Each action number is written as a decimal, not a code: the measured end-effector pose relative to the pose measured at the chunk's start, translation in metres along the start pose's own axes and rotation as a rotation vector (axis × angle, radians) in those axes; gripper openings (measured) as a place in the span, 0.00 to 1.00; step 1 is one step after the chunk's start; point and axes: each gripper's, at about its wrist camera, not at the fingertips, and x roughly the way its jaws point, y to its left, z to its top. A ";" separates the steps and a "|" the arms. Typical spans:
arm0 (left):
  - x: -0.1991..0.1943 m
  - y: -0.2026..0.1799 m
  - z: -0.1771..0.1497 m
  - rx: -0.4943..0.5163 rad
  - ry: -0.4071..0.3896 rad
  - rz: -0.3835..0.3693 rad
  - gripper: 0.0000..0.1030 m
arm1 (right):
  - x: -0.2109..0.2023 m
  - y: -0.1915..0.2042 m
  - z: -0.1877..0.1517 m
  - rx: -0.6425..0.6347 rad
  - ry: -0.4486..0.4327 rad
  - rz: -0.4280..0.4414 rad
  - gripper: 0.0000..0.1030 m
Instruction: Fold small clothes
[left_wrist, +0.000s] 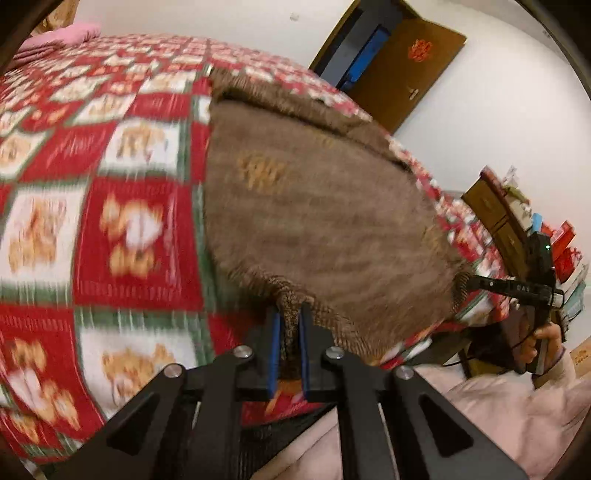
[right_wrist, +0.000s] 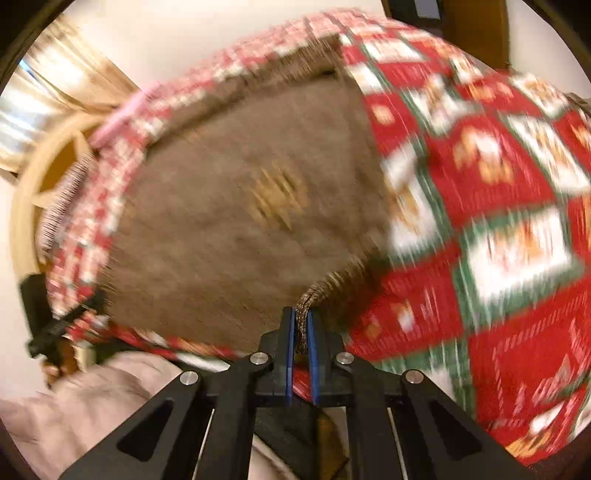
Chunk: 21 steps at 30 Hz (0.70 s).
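A small brown knitted garment (left_wrist: 317, 206) with an orange motif lies spread on a red, white and green patterned bedcover (left_wrist: 110, 206). My left gripper (left_wrist: 290, 312) is shut on the garment's near left hem corner, with the knit pinched between its blue pads. In the left wrist view my right gripper (left_wrist: 469, 282) comes in from the right and bites the other near corner. The right wrist view shows the same garment (right_wrist: 236, 206); there my right gripper (right_wrist: 301, 314) is shut on a bunched knit corner. My left gripper (right_wrist: 98, 297) shows at that view's left edge. Both views are motion-blurred.
The bedcover (right_wrist: 480, 206) fills most of the right wrist view. A brown door (left_wrist: 410, 70) stands behind the bed, and a cluttered shelf (left_wrist: 517, 221) is at the right. Pink fabric (left_wrist: 517, 410) lies below the bed's near edge. A round wooden headboard piece (right_wrist: 40, 192) is at the left.
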 end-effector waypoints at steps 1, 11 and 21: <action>-0.002 -0.002 0.013 -0.003 -0.017 -0.015 0.09 | -0.004 0.001 0.010 0.006 -0.020 0.023 0.06; 0.041 0.015 0.123 -0.036 -0.045 0.024 0.09 | 0.021 -0.010 0.138 0.092 -0.233 -0.018 0.06; 0.025 0.064 0.155 -0.126 -0.107 0.033 0.71 | 0.067 -0.052 0.155 0.248 -0.271 -0.004 0.06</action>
